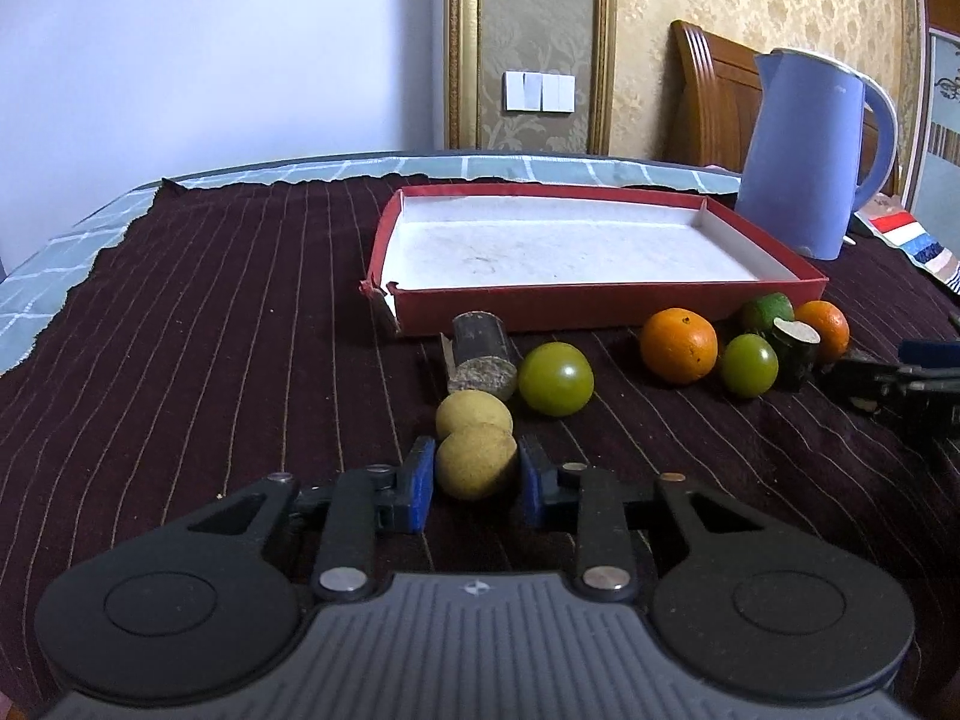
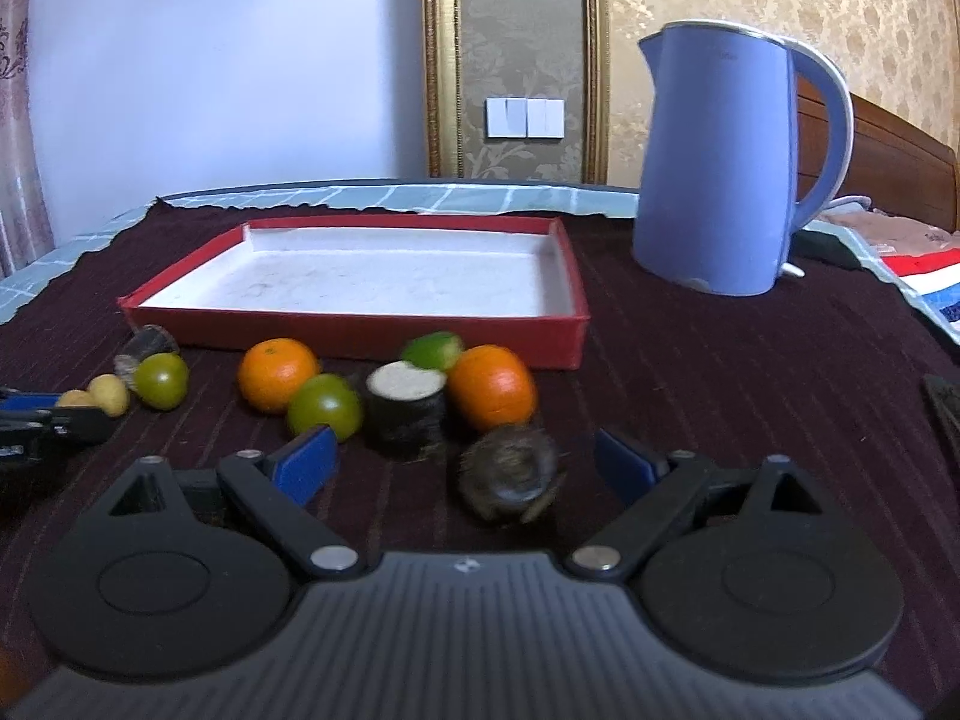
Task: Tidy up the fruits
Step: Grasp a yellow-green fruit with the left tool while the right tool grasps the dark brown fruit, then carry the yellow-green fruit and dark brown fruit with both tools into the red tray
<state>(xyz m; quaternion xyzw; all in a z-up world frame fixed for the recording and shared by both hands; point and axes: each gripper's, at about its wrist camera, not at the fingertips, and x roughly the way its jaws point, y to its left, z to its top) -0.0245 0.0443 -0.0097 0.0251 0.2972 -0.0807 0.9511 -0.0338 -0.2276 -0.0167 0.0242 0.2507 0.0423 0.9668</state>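
Note:
In the left wrist view my left gripper (image 1: 476, 451) is shut on a small tan round fruit (image 1: 476, 471), its blue pads pressing both sides. A second tan fruit (image 1: 473, 416) touches it from behind. Beyond lie a green fruit (image 1: 556, 379), an orange (image 1: 678, 345) and a red tray (image 1: 600, 303) with a white floor and nothing in it. In the right wrist view my right gripper (image 2: 463, 443) is open. A dark hairy round fruit (image 2: 510, 474) lies between its fingers, untouched by the pads. Just ahead are a second orange (image 2: 492, 387), a small green fruit (image 2: 324, 407) and a lime (image 2: 432, 349).
Two dark cut stalk pieces lie among the fruit, one (image 1: 483, 354) by the tray's near left corner and one (image 2: 405, 402) between the oranges. A blue kettle (image 2: 720, 168) stands right of the tray. A dark striped cloth (image 1: 210, 330) covers the table.

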